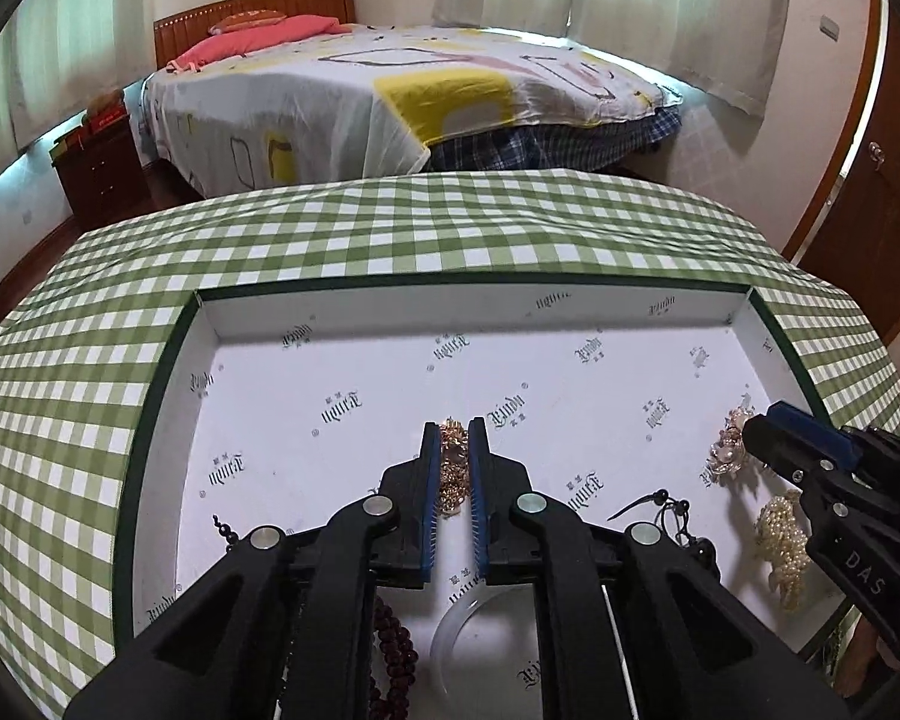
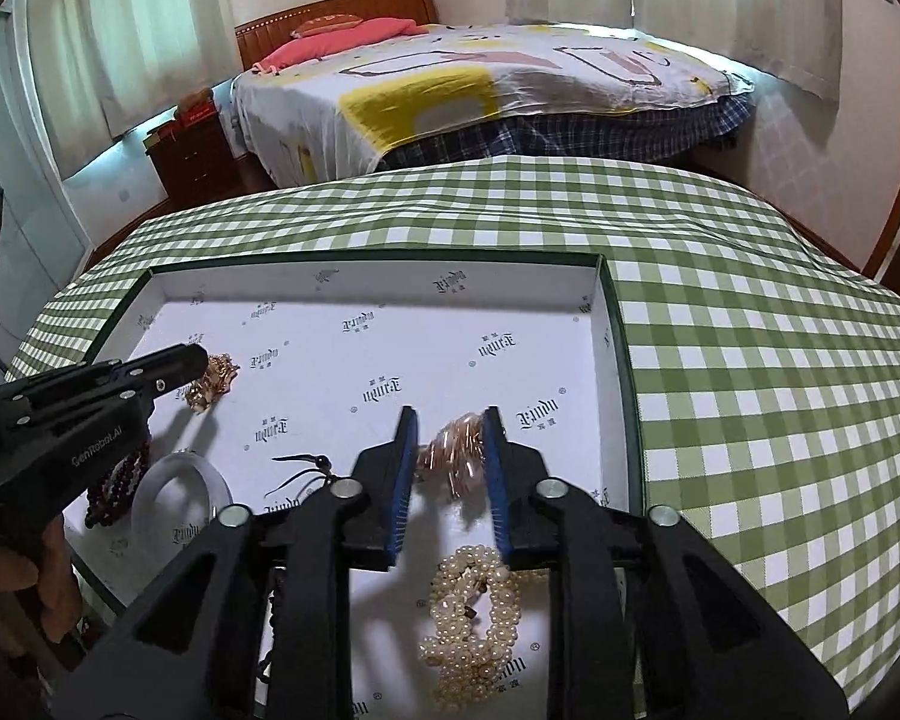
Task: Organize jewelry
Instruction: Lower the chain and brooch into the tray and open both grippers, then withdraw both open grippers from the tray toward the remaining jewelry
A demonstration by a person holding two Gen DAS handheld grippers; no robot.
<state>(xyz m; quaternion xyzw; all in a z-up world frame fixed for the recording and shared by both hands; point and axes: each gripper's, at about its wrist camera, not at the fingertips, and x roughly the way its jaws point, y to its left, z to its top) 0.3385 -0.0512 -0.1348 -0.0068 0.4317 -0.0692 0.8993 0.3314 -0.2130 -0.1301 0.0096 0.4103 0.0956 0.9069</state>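
Gold chain (image 1: 453, 468), a loose bunched heap, sits on the white printed floor of the shallow box (image 1: 207, 324), and the left gripper (image 1: 453, 429) has its blue pads nearly together around it, seemingly pinching the links. Over on the box's right side, the right gripper (image 2: 450, 417) straddles a glinting rose-gold beaded piece (image 2: 453, 459); its jaws stand a little apart, and whether the pads actually press the beads is hard to tell. Both pieces look light, limp and slippery, likely to sag and slide out, so the thickest part of each bunch seems the place to bite. Nearer the camera lie a pearl cluster (image 2: 471, 612), a clear bangle (image 2: 180, 489), dark red beads (image 2: 117, 489) and a black cord (image 2: 306, 471), all inside the box on the green checked cloth (image 2: 750, 360)
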